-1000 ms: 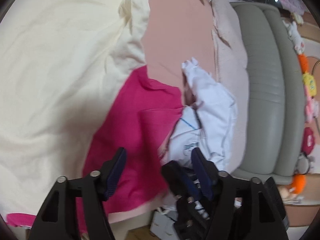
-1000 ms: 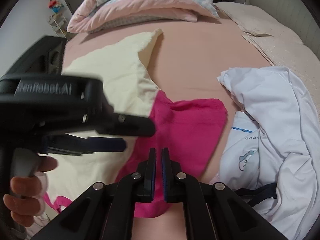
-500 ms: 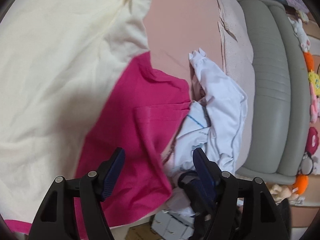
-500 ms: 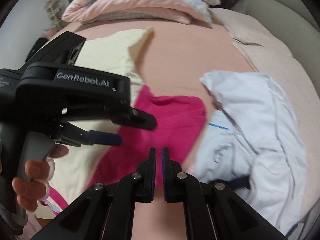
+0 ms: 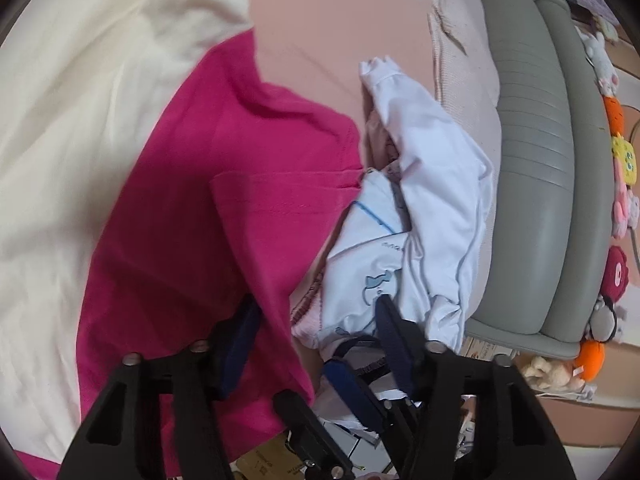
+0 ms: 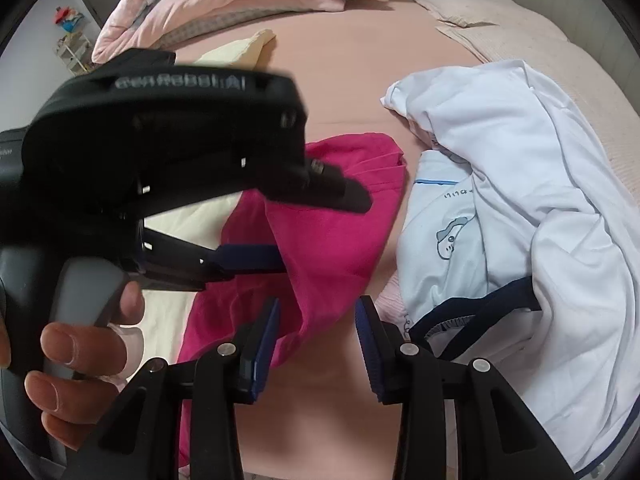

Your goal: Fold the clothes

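We find both claws spread over the bright magenta cotton garment [image 6: 332,216] on the pink bed [image 6: 360,88]. The left claw [image 5: 316,320] and right claw [image 6: 316,332] pinch nothing.

- Magenta shirt [image 5: 224,200], plain, no print.
- Cream cloth [image 5: 80,100], plain.
- Pale blue-white top [image 6: 520,208] with a small blue cartoon print, a thin blue stripe and navy trim.
- Salmon-pink bedsheet [image 6: 360,80], plain.
- Pink quilt [image 6: 224,4] at the far edge, partly checked.
- Grey-green sofa [image 5: 532,160].
- Black grippers with blue pads [image 6: 266,336].
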Motion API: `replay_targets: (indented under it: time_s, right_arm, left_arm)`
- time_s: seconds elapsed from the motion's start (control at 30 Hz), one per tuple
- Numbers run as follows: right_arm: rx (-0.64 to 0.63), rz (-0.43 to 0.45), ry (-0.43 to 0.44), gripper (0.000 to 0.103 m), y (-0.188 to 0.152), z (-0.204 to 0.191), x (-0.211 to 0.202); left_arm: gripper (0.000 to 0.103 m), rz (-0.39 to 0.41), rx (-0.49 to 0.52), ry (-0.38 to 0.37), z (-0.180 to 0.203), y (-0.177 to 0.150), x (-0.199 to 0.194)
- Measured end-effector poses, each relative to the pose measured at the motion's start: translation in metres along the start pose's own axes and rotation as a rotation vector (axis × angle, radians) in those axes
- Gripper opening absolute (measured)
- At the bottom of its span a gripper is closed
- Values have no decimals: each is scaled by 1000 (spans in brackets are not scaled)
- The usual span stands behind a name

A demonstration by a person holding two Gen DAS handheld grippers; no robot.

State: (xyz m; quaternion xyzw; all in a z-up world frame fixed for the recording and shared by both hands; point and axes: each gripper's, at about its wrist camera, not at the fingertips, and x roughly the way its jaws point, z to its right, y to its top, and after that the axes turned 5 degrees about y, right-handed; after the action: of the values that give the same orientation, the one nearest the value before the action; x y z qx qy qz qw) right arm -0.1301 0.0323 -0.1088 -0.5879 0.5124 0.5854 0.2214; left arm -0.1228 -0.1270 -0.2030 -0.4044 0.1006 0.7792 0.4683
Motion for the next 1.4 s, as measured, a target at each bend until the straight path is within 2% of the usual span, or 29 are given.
replay_targets:
  time_s: [0.07,0.1,0.23,0.33,0.5,0.63,0.7,0.73,0.83,0.93,1.0,1.03,1.1,1.13,1.17,1.27,1.4]
  right_arm:
    - [-5,-4,1,39,2,-2,3]
    - [-6,-9,4,39,4,-3,6]
    - [-18,-33,-26,39,11,-8,19]
    - [-16,-46,-34,39,13,-10,26]
    - [-4,-53,-74,39,15,-12,38]
    - [65,-17,-74,38,19,-7,42]
    - [100,0,-55,21,21,-6,42]
    - [108,7,-47,5,22,-7,41]
    - [50,32,-66,4,24,-17,37]
    - [-3,55,-72,4,26,-28,31]
    - [-10,83,-63,4,28,-32,23]
    - [-12,95,-55,4,30,-34,19]
    - [-11,104,-30,4,32,-37,14]
    - [-11,111,-25,4,34,-39,11]
    - [-13,117,-20,4,36,-42,9]
    - [-30,126,5,4,41,-53,3]
    - [-44,136,54,4,41,-67,-3]
  left_arm:
    - [36,-3,1,30,-4,0,1]
    - [34,-4,1,44,-5,0,2]
    - [12,-1,-24,25,-14,-1,1]
    - [5,37,-8,17,-15,-3,-5]
    - [3,63,5,-35,-11,-5,-15]
    - [3,86,11,-61,-9,-7,-27]
    - [3,93,8,-69,-12,-7,-33]
    - [3,96,6,-73,-14,-8,-36]
    - [3,106,1,-86,-18,-9,-46]
    - [3,87,5,-137,-20,-10,-53]
    - [4,65,-7,-139,-20,-9,-57]
    - [10,50,-14,-133,-19,-9,-59]
    - [39,43,-15,-130,-19,-9,-66]
    - [65,50,-9,-133,-18,-10,-70]
    - [73,56,-3,-135,-18,-11,-74]
    - [73,62,11,-168,-16,-12,-86]
    - [73,79,25,-145,-19,-14,-101]
